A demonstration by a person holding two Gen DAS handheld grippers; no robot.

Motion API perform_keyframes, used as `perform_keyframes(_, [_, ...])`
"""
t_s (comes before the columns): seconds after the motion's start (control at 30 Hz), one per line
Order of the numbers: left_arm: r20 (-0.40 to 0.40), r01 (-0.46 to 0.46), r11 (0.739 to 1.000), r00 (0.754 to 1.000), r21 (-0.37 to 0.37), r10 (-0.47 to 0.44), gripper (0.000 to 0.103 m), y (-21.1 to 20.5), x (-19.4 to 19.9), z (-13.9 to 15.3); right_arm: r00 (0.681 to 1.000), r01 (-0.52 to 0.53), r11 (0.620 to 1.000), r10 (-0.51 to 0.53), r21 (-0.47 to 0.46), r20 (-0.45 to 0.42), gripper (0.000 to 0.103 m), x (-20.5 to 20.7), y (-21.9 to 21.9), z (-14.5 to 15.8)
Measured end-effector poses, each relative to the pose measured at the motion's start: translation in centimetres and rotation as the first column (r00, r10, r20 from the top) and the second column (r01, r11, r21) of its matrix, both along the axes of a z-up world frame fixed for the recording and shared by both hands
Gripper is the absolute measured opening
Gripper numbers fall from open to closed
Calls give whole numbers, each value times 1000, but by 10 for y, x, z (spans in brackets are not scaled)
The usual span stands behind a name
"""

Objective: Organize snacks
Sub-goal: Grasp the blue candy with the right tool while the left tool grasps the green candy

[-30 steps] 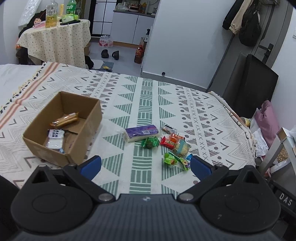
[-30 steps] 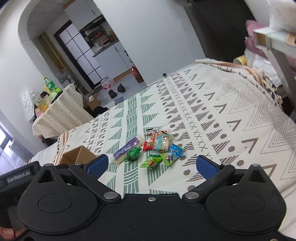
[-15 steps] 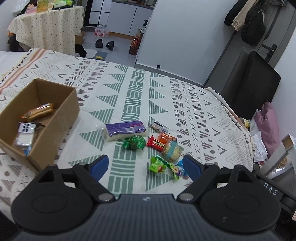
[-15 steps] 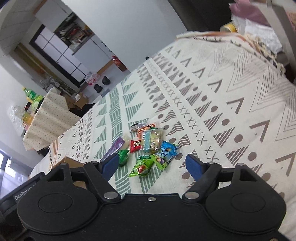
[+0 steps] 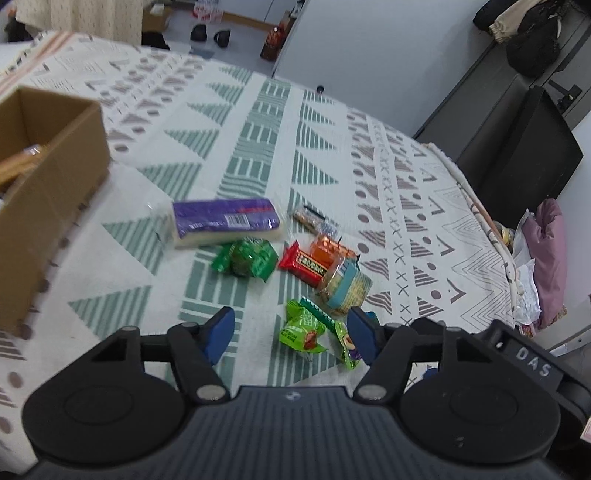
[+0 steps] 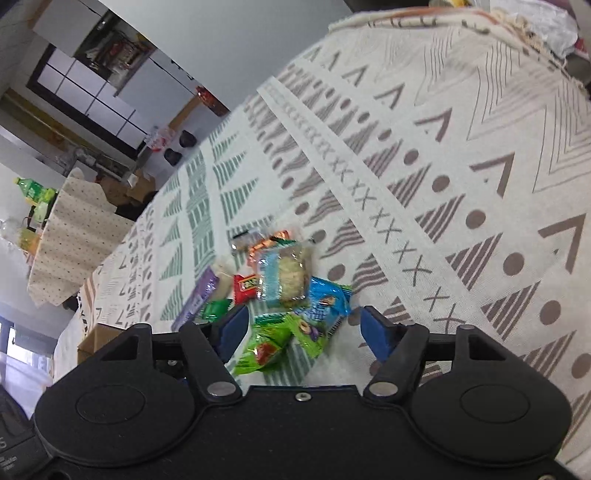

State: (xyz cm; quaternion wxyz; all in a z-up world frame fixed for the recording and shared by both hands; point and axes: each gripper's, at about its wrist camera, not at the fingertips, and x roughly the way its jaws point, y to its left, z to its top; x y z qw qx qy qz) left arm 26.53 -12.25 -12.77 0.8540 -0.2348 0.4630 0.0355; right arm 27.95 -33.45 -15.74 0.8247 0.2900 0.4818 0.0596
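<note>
Several snack packets lie in a heap on the patterned bedspread [image 5: 258, 122]. Among them are a purple pack [image 5: 225, 219], a dark green snack [image 5: 247, 258], a red bar [image 5: 303, 264], a clear cracker pack [image 5: 345, 286] and bright green packets [image 5: 304, 328]. A cardboard box [image 5: 55, 177] with snacks inside stands at the left. My left gripper [image 5: 291, 332] hovers over the bright green packets, its jaws closing, pads clear of them. My right gripper [image 6: 304, 330] hangs above the same green packets [image 6: 269, 343] and a blue packet [image 6: 327, 299], also closing, gripping nothing.
The bed's edge runs along the right, with a pink cushion [image 5: 550, 251] and a black cabinet [image 5: 517, 147] beyond it. A round table with a dotted cloth [image 6: 74, 229] stands across the room. Shoes [image 5: 210, 33] lie on the floor.
Both grippers have come down and closer to the snack heap, and both pairs of jaws have narrowed. The box has slid to the left edge of the left wrist view.
</note>
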Motion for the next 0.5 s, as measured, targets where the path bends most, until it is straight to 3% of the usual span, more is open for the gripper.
perform_keyframes(0.3, [-54, -9, 997, 999, -70, 5, 59, -2, 25, -40, 996, 37, 998, -32, 59, -79, 65, 17, -9, -30])
perform_keyframes(0.5, [-82, -14, 994, 997, -106, 5, 51, -6, 33, -60, 995, 22, 998, -17, 51, -97, 63, 25, -1, -38])
